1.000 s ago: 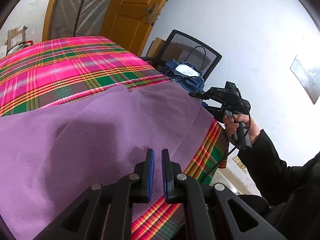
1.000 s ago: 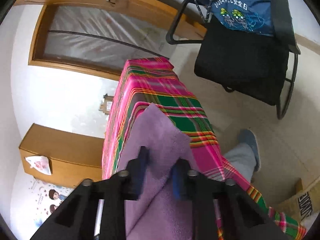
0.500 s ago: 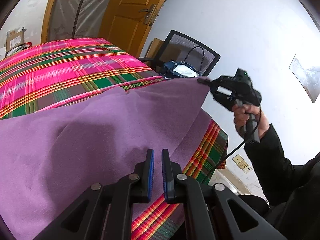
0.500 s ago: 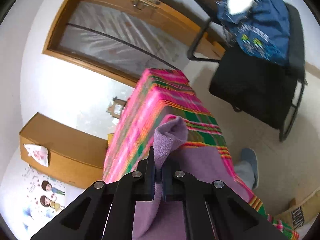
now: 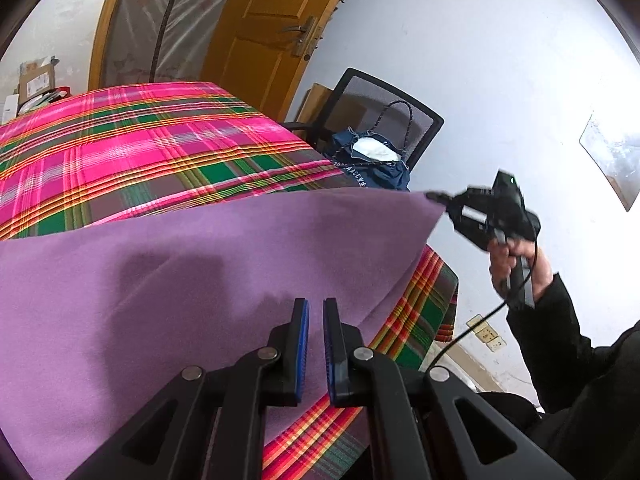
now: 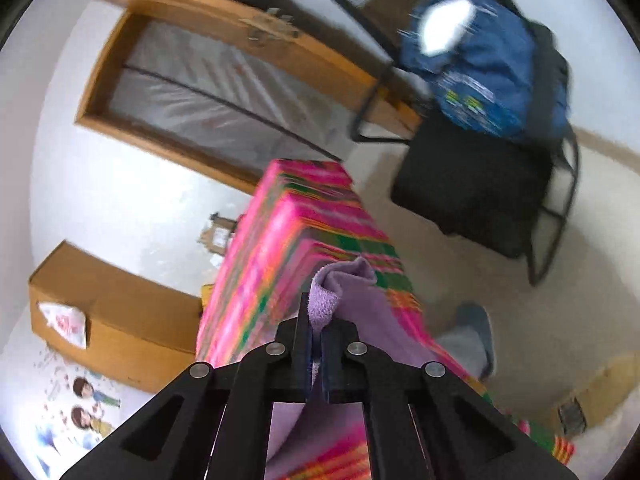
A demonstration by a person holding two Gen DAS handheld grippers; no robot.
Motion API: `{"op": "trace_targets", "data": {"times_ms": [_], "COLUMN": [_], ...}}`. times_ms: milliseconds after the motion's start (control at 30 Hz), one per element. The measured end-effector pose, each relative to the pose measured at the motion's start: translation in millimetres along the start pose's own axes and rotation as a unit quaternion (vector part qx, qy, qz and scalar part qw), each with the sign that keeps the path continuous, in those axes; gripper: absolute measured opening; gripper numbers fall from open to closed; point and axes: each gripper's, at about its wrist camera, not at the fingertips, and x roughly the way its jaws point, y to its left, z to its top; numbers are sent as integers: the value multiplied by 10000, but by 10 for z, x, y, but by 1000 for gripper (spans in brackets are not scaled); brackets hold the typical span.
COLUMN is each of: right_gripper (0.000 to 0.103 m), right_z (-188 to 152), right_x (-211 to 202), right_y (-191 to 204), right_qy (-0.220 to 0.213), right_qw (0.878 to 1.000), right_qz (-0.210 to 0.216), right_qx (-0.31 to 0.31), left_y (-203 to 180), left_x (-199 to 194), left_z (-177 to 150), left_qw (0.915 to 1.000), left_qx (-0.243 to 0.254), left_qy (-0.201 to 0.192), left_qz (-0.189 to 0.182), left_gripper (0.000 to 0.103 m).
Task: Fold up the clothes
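Observation:
A purple cloth (image 5: 200, 280) lies spread over the plaid-covered table (image 5: 140, 152). My right gripper (image 5: 434, 196), held by a person's hand (image 5: 516, 256), is shut on the cloth's far right corner and holds it lifted above the table. In the right wrist view the pinched corner (image 6: 352, 292) bunches up out of the right gripper (image 6: 316, 320). My left gripper (image 5: 316, 308) hovers over the cloth near its front edge. Its blue pads stand a narrow gap apart, with nothing seen between them.
A black mesh chair (image 5: 384, 112) with a blue bag (image 5: 368, 160) stands beyond the table's right end, in front of a wooden door (image 5: 264, 32). A wooden cabinet (image 6: 100, 308) sits by the wall. A slippered foot (image 6: 476, 324) rests on the floor beside the table.
The right gripper closed on the cloth's corner and rose with it, so that corner now hangs lifted off the table. The left gripper stayed where it was.

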Motion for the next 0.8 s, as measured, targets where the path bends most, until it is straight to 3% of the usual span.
{"op": "trace_targets", "data": {"times_ms": [333,500,633,800], "right_gripper": [8,32,34,35], "right_z": [-89,-133,-216,-297], "right_x": [280,309,275,98], "right_y": [-462,-599,-628,-538], "right_qy": [409,524,527,347], "right_qw": [9969,9933,9917,9946], "right_qz": [-140,52,268,319], "right_qx": [652,1024,1138,927], "left_y": [14,-22,-104,-171], "left_x": [36,75,152,226], "left_z": [-62,-93,-107,-152], "left_qw": [9999,9997,9986,9967], "left_qx": [11,136,414,647], "left_qy": [93,195,342,478], "left_qz": [-54,-58,-6,72], "left_gripper": [6,6,17,19]}}
